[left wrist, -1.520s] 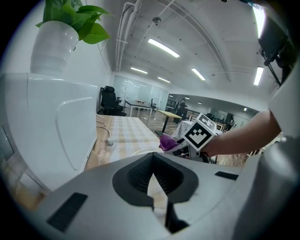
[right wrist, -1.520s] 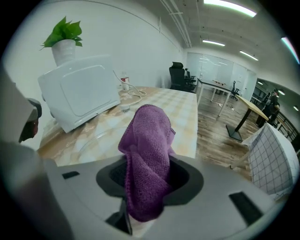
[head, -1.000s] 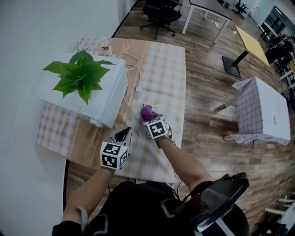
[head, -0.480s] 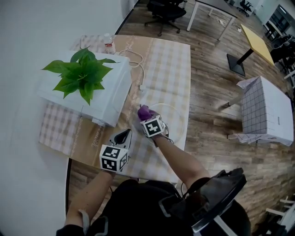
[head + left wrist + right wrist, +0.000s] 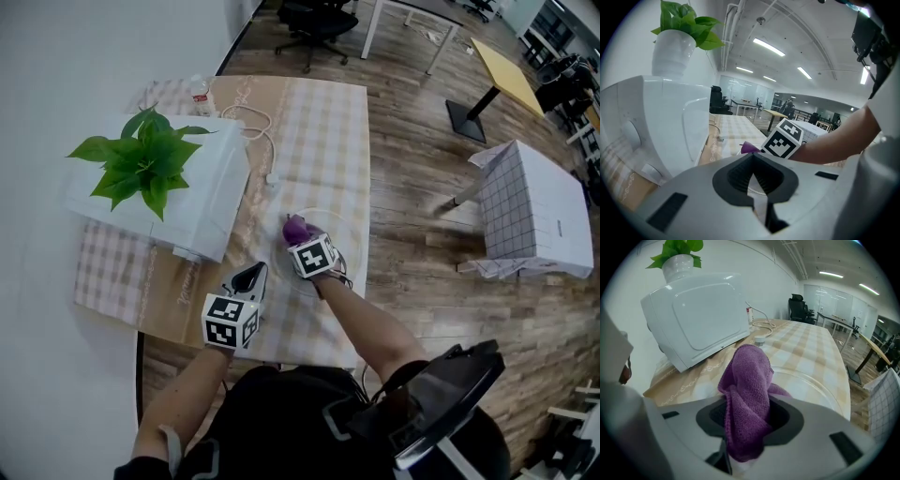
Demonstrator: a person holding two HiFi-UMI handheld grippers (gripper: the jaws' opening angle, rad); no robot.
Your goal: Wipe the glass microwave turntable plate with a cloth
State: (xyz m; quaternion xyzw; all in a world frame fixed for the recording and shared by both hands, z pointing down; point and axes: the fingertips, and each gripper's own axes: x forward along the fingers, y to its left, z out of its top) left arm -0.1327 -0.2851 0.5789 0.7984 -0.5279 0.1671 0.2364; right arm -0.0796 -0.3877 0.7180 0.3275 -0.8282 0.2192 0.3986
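Purple cloth (image 5: 746,376) clamped in right gripper (image 5: 746,423) fingers over glass plate (image 5: 813,392); left gripper (image 5: 753,164) fingers clenched, empty.

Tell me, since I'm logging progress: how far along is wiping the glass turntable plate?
Done: the round clear glass turntable plate lies out on the checked tablecloth, and the right gripper is shut on the purple terry cloth. In hand: that cloth is held at the plate's left side in the head view. Left: the wiping itself; cleanliness cannot be judged. The left gripper is shut and empty.
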